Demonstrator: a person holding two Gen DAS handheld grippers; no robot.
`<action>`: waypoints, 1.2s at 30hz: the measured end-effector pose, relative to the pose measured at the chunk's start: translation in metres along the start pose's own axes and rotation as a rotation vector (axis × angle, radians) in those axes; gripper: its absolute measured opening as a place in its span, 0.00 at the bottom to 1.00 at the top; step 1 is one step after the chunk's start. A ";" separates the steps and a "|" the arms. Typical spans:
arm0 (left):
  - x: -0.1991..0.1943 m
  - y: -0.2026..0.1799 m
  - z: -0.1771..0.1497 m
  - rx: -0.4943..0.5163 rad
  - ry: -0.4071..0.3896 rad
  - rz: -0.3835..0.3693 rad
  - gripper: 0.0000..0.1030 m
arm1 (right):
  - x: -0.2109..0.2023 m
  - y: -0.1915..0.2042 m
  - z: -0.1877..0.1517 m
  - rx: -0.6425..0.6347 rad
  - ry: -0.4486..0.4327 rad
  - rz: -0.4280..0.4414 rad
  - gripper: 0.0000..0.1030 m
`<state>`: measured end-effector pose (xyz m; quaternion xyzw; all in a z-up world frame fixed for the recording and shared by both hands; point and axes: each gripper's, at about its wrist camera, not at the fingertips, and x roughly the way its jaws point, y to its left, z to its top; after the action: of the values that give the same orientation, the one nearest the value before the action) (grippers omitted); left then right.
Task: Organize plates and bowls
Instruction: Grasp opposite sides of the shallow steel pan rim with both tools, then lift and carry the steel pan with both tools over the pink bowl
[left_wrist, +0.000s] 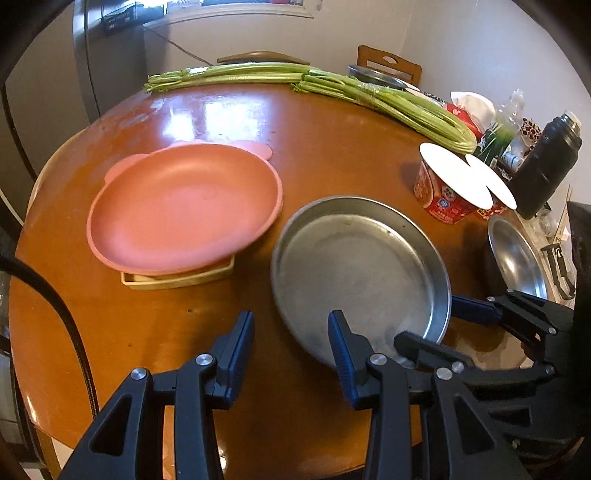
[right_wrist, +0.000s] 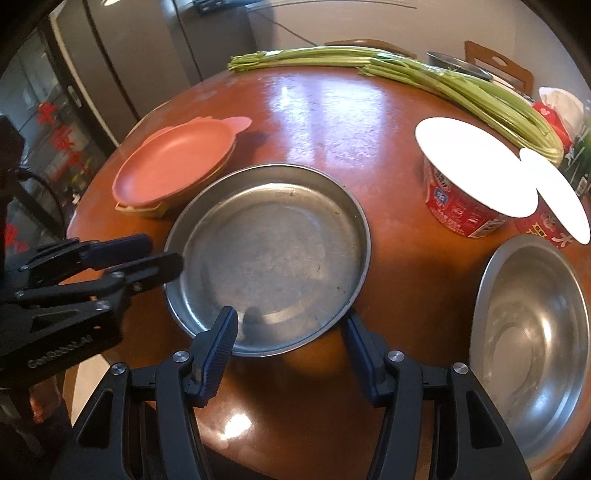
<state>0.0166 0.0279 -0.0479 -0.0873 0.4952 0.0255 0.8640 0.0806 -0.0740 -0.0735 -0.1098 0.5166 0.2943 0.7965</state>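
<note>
1. Approaching the steel plate (right_wrist: 267, 258) from the near side, the right gripper (right_wrist: 290, 332) has its jaws spread wide and holds nothing. One finger sits over the plate's near rim, the other just outside it.
2. The left gripper (left_wrist: 291, 343) is likewise open and empty, near the same plate's left edge. Both tools crowd one plate, so collision between them is the first risk.
3. The plate rests flat on the round wooden table (right_wrist: 325, 122). Its rim is thin and sloped; a shallow bite would probably slip, or tip the plate.
4. A pink plate (left_wrist: 184, 206) sits on a cream tray (left_wrist: 177, 280), just beside the steel plate — a careless slide could knock that stack.
5. To the right stand a steel bowl (right_wrist: 532, 332) and two lidded noodle cups (right_wrist: 469, 184); a wide swing may topple them.
</note>
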 end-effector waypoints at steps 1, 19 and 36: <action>0.001 0.000 0.000 -0.005 0.002 0.000 0.40 | 0.000 0.002 -0.001 -0.007 0.000 0.004 0.58; 0.013 -0.006 0.001 0.002 -0.032 0.051 0.39 | 0.006 -0.005 0.006 -0.012 -0.077 -0.035 0.55; 0.000 -0.028 -0.002 0.070 -0.094 0.092 0.40 | -0.009 -0.007 0.001 -0.032 -0.129 -0.069 0.42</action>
<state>0.0182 0.0000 -0.0451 -0.0327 0.4582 0.0517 0.8867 0.0829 -0.0825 -0.0664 -0.1212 0.4554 0.2813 0.8359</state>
